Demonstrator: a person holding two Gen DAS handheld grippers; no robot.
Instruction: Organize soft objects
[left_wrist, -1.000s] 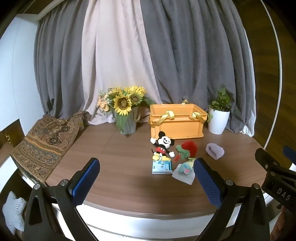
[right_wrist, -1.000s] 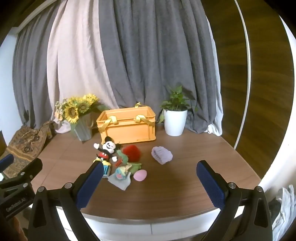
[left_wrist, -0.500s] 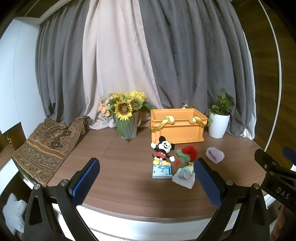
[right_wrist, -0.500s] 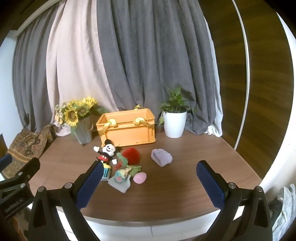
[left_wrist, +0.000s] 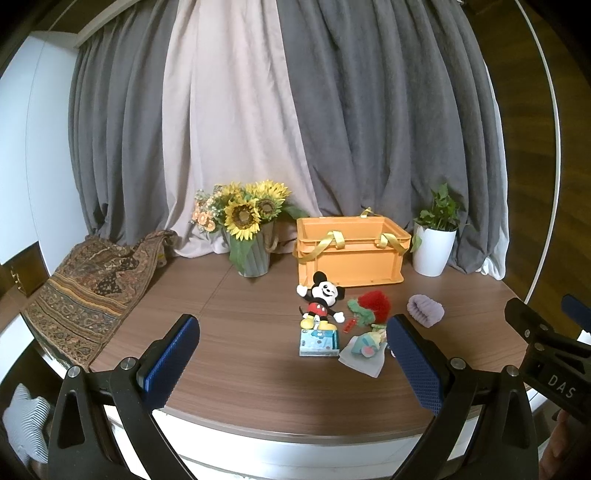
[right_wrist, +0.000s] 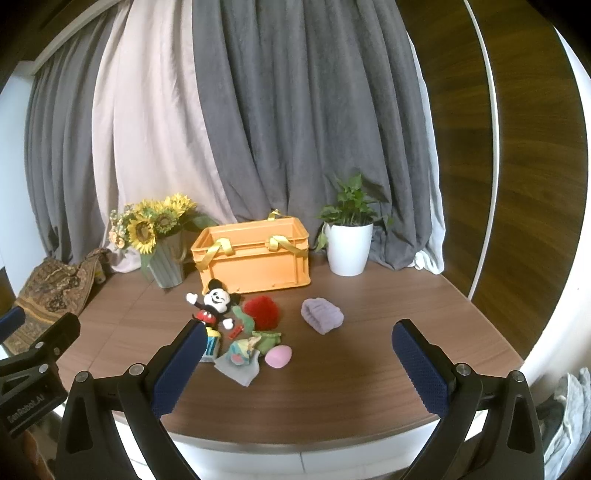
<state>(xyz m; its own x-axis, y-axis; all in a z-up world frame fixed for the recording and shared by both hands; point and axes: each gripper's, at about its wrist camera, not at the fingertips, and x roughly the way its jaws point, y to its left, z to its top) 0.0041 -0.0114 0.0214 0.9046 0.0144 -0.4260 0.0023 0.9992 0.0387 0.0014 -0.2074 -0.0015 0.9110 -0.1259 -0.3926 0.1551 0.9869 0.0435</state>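
An orange crate (left_wrist: 351, 254) (right_wrist: 255, 258) with yellow straps stands at the back of the round wooden table (left_wrist: 229, 354). In front of it lie a Mickey Mouse plush (left_wrist: 321, 299) (right_wrist: 214, 302), a red fluffy toy (left_wrist: 375, 304) (right_wrist: 262, 312), a purple knit piece (left_wrist: 424, 312) (right_wrist: 321, 319), a pink egg-shaped toy (right_wrist: 277, 357), a small doll on grey cloth (left_wrist: 364, 350) (right_wrist: 238, 360) and a blue box (left_wrist: 319, 341). My left gripper (left_wrist: 291, 363) and right gripper (right_wrist: 301, 365) are both open and empty, held above the table's near edge.
A vase of sunflowers (left_wrist: 251, 229) stands left of the crate and a white potted plant (left_wrist: 434, 242) (right_wrist: 349, 240) right of it. A patterned cloth (left_wrist: 92, 284) drapes over the table's left side. Curtains hang behind.
Both grippers have risen and tilted slightly, so the table and objects sit a little lower in view. Nothing on the table has moved.
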